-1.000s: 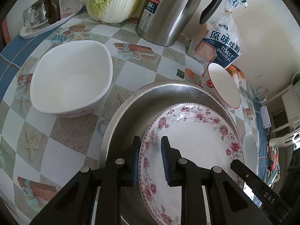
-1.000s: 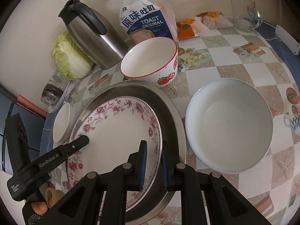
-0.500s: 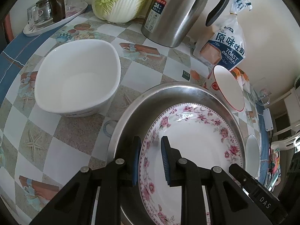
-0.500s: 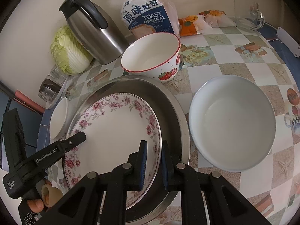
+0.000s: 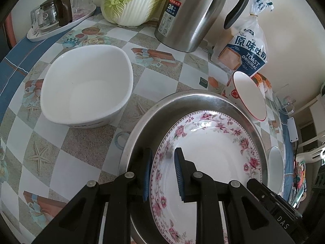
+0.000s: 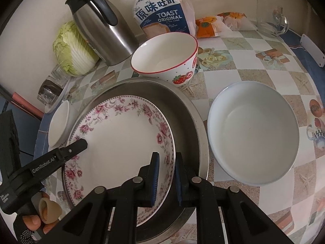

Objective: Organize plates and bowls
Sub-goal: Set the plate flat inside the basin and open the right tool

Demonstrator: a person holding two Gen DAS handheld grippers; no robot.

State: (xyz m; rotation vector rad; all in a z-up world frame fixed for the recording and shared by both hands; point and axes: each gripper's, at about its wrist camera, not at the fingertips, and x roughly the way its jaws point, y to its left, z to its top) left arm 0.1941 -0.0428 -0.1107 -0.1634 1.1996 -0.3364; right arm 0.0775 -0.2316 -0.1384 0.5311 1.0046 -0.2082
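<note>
A floral-rimmed plate lies inside a round steel basin. My left gripper straddles the plate's near rim, jaws close on it. My right gripper straddles the opposite rim the same way; the left gripper also shows in the right wrist view. A large white bowl stands beside the basin. A strawberry bowl stands behind it. A small white dish sits at the basin's other side.
A steel thermos jug, a napa cabbage, a toast bag and a tray of glasses line the wall. Snack packets and a glass mug stand at the far right. The tablecloth is checkered.
Both grippers have stayed clamped on the plate's rims. The views have shifted slightly, as if both drew back and up a little; the plate's position in the basin looks nearly unchanged.
</note>
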